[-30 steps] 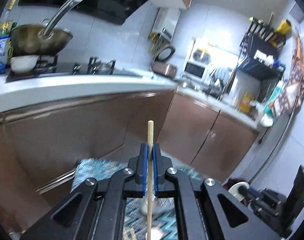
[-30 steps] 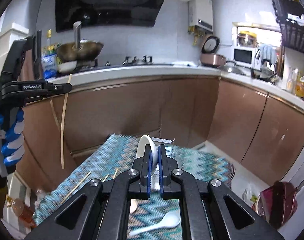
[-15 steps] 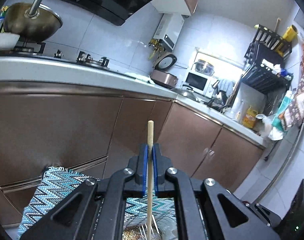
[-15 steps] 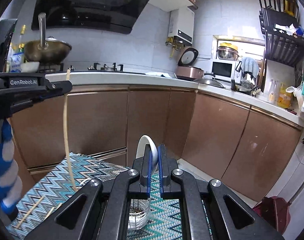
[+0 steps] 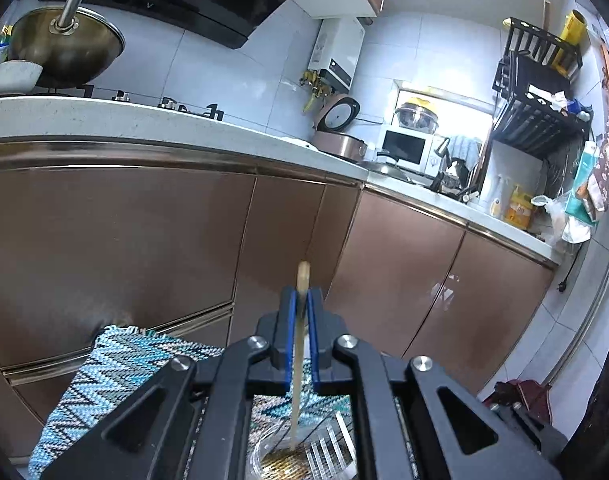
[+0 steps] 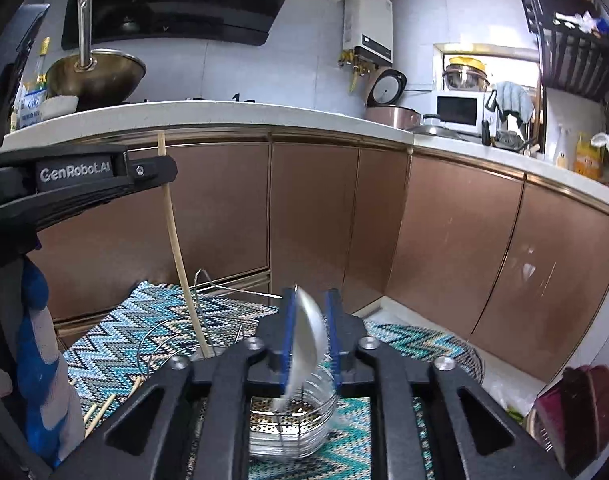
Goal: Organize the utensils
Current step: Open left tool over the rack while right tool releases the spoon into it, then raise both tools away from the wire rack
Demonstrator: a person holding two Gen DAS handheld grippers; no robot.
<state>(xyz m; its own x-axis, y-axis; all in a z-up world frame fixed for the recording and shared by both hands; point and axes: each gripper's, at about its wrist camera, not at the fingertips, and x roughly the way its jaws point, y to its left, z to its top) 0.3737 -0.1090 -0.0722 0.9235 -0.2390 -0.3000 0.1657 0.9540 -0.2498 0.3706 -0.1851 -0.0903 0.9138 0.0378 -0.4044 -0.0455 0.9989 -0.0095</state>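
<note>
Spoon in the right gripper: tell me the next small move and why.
Probably just let it drop. The right gripper is opening, the white spoon hangs tilted between its jaws, handle tip already inside the wire utensil holder, so finishing the release should seat it there.

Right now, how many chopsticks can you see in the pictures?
3. One chopstick stands upright in the left gripper, its tip down in the wire holder. Two loose chopsticks lie on the mat at lower left. More may be hidden behind the grippers.
</note>
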